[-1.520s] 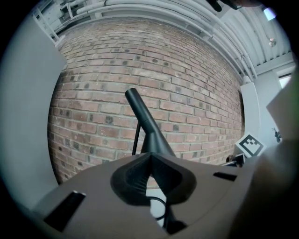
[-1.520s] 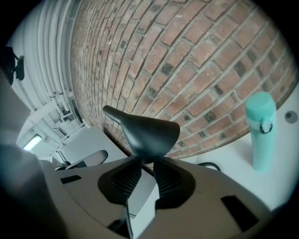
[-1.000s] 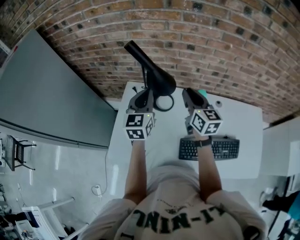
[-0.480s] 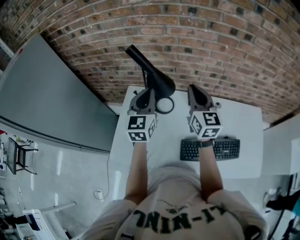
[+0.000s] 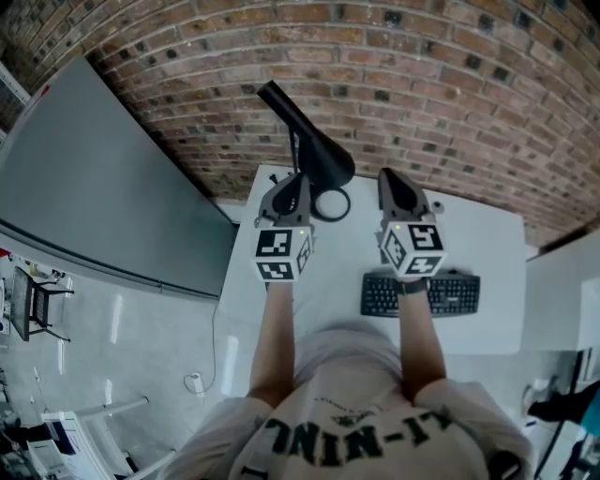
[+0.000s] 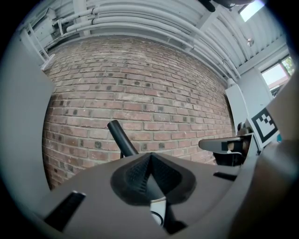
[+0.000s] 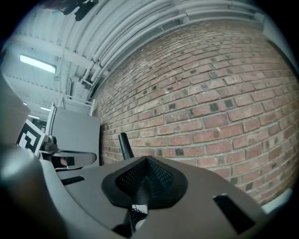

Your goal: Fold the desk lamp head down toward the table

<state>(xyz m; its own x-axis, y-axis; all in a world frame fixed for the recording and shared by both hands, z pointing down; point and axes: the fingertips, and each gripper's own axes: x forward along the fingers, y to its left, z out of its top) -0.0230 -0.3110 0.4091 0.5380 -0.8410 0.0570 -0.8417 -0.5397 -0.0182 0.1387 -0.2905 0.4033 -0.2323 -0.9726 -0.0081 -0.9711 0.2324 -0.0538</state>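
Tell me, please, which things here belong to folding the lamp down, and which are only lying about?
For the job:
- desk lamp, its head pointing up and not yet folded
- left gripper, shut, holding nothing
- right gripper, shut, holding nothing

Only lying about:
- keyboard
- white table, which only bears the things

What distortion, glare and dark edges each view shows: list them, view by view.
Head view: the fisheye lens bows the brick wall courses into an arc, and the lighting is even, with no harsh glare. Left gripper view: the corners are vignetted black, the wall bulges, and the ceiling panel is blown white. Right gripper view: the same black vignette, a glaring light strip, and curved brick lines.
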